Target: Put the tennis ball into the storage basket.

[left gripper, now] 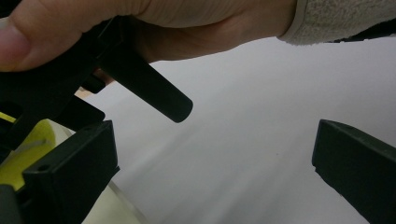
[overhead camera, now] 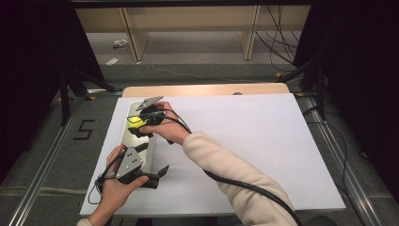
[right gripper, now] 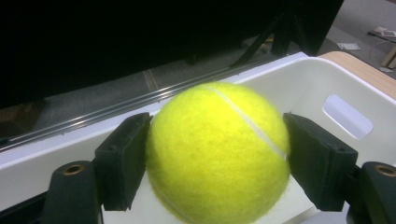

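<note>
We had the right gripper [right gripper: 217, 158] pinching the ball [right gripper: 217, 151] over the white bin [right gripper: 322, 79] at the table's [overhead camera: 244, 141] left edge. Our left gripper [left gripper: 210, 172] hung beside it, spread, holding nothing.

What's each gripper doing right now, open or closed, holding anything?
Left gripper: open, holding nothing.
Right gripper: closed on the tennis ball, over the white bin.

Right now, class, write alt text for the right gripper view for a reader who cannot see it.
A yellow tennis ball sits clamped between the right gripper's two black jaws, above a white bin with a cut-out handle. Behind the bin lie grey floor and darkness.
</note>
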A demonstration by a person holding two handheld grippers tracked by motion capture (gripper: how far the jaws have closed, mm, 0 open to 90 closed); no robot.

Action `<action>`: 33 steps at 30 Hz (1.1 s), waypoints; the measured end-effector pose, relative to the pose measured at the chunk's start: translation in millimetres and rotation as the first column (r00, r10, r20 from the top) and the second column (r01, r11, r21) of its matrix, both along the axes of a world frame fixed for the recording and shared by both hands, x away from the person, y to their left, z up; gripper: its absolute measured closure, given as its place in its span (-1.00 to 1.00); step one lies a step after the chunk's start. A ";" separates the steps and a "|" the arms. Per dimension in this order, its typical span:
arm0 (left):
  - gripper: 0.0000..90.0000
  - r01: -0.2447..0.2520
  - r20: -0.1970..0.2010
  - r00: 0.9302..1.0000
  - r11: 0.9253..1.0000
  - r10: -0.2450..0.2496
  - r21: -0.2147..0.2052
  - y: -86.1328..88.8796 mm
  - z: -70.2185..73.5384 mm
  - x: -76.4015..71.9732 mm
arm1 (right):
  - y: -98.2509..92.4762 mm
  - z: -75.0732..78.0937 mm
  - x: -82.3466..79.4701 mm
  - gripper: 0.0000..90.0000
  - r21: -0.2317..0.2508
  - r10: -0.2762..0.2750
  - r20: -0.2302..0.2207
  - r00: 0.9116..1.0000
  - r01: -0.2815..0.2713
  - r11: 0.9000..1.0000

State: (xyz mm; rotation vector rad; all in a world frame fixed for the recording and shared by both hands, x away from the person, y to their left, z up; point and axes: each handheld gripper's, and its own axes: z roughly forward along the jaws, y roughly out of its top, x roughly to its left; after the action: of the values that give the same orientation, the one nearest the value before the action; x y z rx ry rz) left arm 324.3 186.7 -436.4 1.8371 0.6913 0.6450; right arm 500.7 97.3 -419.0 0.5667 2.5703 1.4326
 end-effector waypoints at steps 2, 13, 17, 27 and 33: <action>-1.00 0.001 -0.001 1.000 1.000 -0.001 0.000 -0.2 0.0 -0.1 | 0.4 -0.6 -0.3 -0.40 -0.004 0.000 -0.001 1.000 0.000 1.000; -1.00 0.001 0.001 1.000 1.000 -0.001 -0.001 -0.2 0.1 -0.3 | 2.1 -5.5 -1.1 -0.40 -0.020 0.011 -0.012 1.000 -0.012 1.000; -1.00 0.001 0.000 1.000 1.000 -0.001 -0.002 -0.3 0.2 -0.5 | 1.7 -6.5 -0.8 -0.40 -0.024 0.010 -0.014 1.000 -0.010 1.000; -1.00 0.001 0.000 1.000 1.000 -0.001 -0.002 -0.4 0.3 -0.5 | 1.2 -8.8 -1.0 -0.41 -0.036 0.014 -0.016 1.000 -0.015 0.999; -1.00 0.002 0.000 1.000 1.000 -0.002 -0.003 -0.4 0.3 -0.6 | 2.9 -9.9 -2.1 -0.41 -0.041 0.016 -0.018 1.000 -0.017 0.999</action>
State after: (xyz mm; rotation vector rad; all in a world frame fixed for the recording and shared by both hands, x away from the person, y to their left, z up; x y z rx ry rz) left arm 323.7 186.3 -436.0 1.8348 0.6897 0.6425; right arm 498.6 100.2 -428.9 0.5555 2.6178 1.3818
